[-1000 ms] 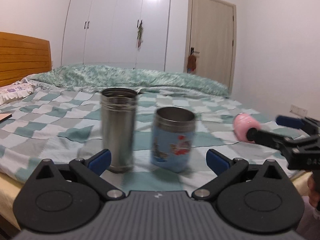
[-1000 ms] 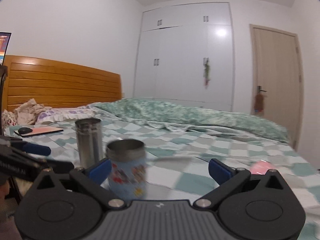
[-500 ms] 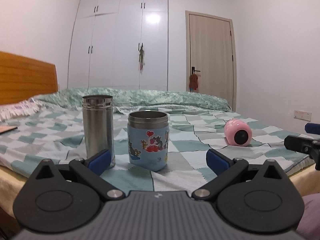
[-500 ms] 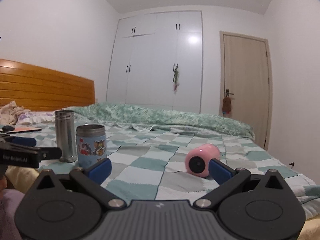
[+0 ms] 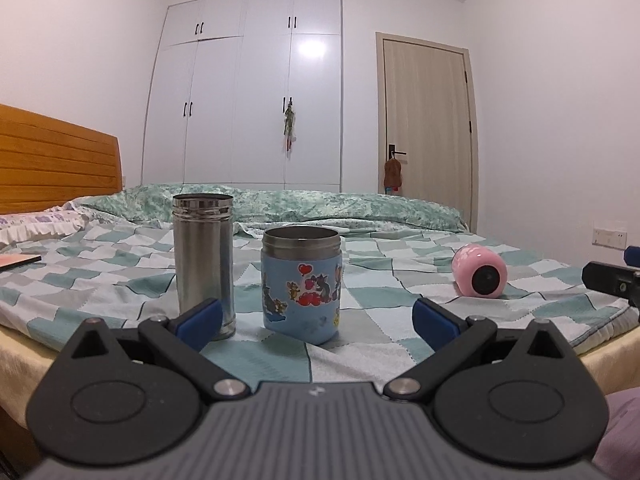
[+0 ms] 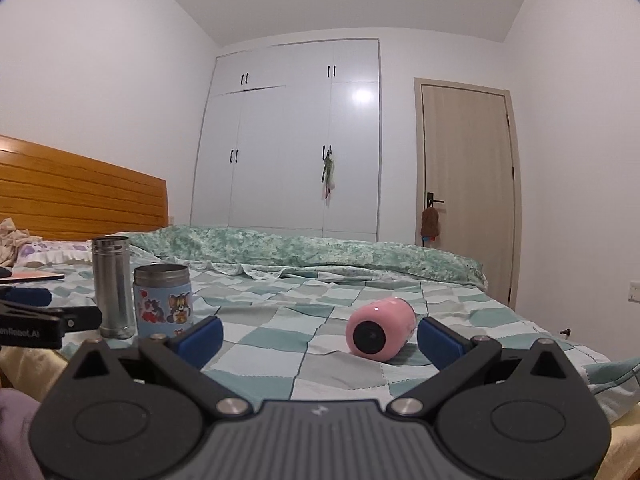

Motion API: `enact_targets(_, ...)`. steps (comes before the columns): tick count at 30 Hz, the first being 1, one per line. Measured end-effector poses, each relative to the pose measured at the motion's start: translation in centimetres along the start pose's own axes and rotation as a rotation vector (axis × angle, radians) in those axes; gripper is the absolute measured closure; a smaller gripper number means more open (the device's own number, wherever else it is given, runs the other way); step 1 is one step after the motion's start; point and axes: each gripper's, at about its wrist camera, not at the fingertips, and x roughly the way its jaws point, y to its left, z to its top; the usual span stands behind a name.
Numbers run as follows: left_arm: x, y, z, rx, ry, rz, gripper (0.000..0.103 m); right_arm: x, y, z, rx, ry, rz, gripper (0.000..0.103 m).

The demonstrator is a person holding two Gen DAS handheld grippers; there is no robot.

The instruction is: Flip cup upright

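A pink cup [image 6: 380,329] lies on its side on the checked bedspread, its dark mouth facing me; it also shows in the left wrist view [image 5: 479,272] at the right. My right gripper [image 6: 320,334] is open and empty, just short of the cup, which sits between the fingertips' line of sight. My left gripper [image 5: 318,318] is open and empty, in front of a blue cartoon cup [image 5: 301,284] and a tall steel cup [image 5: 203,258], both upright.
The bed [image 6: 280,344] has a rumpled green duvet [image 6: 304,252] at the far side and a wooden headboard [image 6: 80,196] at the left. A flat device [image 5: 18,262] lies near the pillows. The bed's front edge is just below both grippers.
Both grippers have drawn back and levelled out. The right one has swung right, away from the blue cup, and now faces the pink cup. The cups have not moved.
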Motion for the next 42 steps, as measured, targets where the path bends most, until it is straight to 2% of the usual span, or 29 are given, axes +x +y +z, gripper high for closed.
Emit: enact_targets(42, -0.29, 0.03, 0.05, -0.004, -0.011, -0.007, 0.000, 0.03, 0.28, -0.25, -0.013, -0.003, 0.001, 0.000)
